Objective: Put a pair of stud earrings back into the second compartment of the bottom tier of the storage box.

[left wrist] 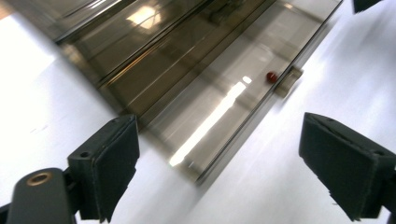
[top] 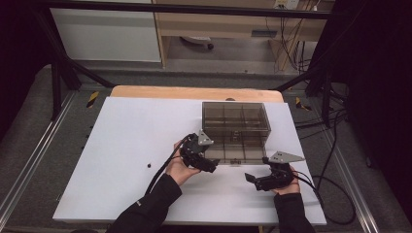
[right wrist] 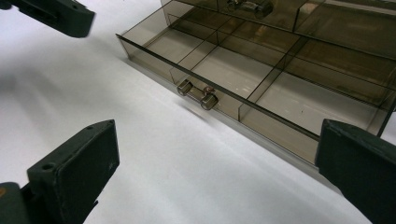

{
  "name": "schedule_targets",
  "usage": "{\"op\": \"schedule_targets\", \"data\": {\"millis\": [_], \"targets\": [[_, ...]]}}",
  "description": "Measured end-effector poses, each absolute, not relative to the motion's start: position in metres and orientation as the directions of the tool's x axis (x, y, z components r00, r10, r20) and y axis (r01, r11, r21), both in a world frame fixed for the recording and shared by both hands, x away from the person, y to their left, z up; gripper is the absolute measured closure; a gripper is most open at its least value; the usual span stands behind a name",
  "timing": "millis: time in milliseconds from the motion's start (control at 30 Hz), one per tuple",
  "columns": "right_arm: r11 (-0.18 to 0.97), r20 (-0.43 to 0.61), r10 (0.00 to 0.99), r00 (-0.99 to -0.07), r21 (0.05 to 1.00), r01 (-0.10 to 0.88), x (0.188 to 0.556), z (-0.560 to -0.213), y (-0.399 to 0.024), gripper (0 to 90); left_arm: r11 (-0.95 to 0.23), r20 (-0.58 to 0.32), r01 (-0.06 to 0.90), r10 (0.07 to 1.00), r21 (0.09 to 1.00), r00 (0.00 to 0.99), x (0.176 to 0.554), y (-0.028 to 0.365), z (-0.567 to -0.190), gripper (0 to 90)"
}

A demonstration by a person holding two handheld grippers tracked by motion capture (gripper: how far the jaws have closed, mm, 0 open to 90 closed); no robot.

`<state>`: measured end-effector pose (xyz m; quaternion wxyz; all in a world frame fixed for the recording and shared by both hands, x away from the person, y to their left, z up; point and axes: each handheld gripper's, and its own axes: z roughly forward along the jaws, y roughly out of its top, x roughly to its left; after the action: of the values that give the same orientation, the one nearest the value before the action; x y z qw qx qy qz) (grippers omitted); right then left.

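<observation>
Both the left gripper [top: 210,166] and right gripper [top: 251,178] gape wide, empty; the smoky drawer [right wrist: 261,79] is pulled out, nothing inside yet.

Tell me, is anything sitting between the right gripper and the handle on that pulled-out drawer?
Nothing visible. In the right gripper view, bare white table lies between the open right gripper and the drawer handle; the left gripper sits off to one side.

Two dark-sleeved forearms entering from the bottom of the high view. Left tool [top: 210,165] gripped in the left hand [top: 180,169], angled to the right, jaws spread wide with nothing between them. Right tool [top: 252,178] in the right hand [top: 286,184], pointing leftward, jaws likewise wide apart and empty.
</observation>
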<state>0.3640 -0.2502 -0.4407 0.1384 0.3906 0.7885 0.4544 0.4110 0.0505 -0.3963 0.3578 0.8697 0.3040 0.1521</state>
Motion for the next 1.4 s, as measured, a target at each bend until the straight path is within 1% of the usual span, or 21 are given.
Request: {"op": "schedule_targets", "data": {"millis": [367,633,933,1133,1167,1200,1233,1300,1367,1400], "targets": [[0.286,0.135,0.742,-0.656,0.821,0.493,0.364,-0.442,-0.249,0.4,-0.519,0.053,0.454,0.699,0.724,0.713,0.402,0.108,-0.389,5.5],[0.281,0.140,0.744,-0.653,0.822,0.496,0.364,-0.441,-0.250,0.4,-0.477,0.054,0.496,0.758,0.726,0.651,0.397,0.157,-0.396,4.8],[0.287,0.134,0.744,-0.655,0.821,0.494,0.365,-0.442,-0.250,0.4,-0.455,0.052,0.528,0.790,0.717,0.611,0.391,0.190,-0.408,5.6],[0.286,0.136,0.745,-0.652,0.819,0.498,0.365,-0.442,-0.250,0.4,-0.437,0.052,0.551,0.814,0.711,0.578,0.386,0.209,-0.416,10.9],[0.286,0.138,0.746,-0.652,0.817,0.501,0.365,-0.443,-0.249,0.4,-0.428,0.048,0.556,0.821,0.713,0.569,0.385,0.212,-0.417,14.4],[0.286,0.138,0.746,-0.652,0.817,0.501,0.365,-0.443,-0.249,0.4,-0.420,0.044,0.562,0.826,0.713,0.562,0.385,0.214,-0.418,14.4],[0.283,0.142,0.745,-0.652,0.818,0.501,0.365,-0.443,-0.249,0.4,-0.418,0.045,0.566,0.829,0.710,0.557,0.385,0.216,-0.419,17.6],[0.283,0.140,0.744,-0.653,0.819,0.499,0.365,-0.443,-0.249,0.5,-0.406,0.041,0.579,0.841,0.708,0.540,0.385,0.220,-0.421,19.3],[0.284,0.138,0.745,-0.653,0.819,0.498,0.365,-0.442,-0.249,0.4,-0.390,0.032,0.587,0.850,0.709,0.526,0.384,0.222,-0.423,26.0],[0.284,0.138,0.745,-0.653,0.819,0.498,0.365,-0.442,-0.249,0.4,-0.388,0.032,0.594,0.854,0.704,0.520,0.384,0.222,-0.424,26.0]]}}
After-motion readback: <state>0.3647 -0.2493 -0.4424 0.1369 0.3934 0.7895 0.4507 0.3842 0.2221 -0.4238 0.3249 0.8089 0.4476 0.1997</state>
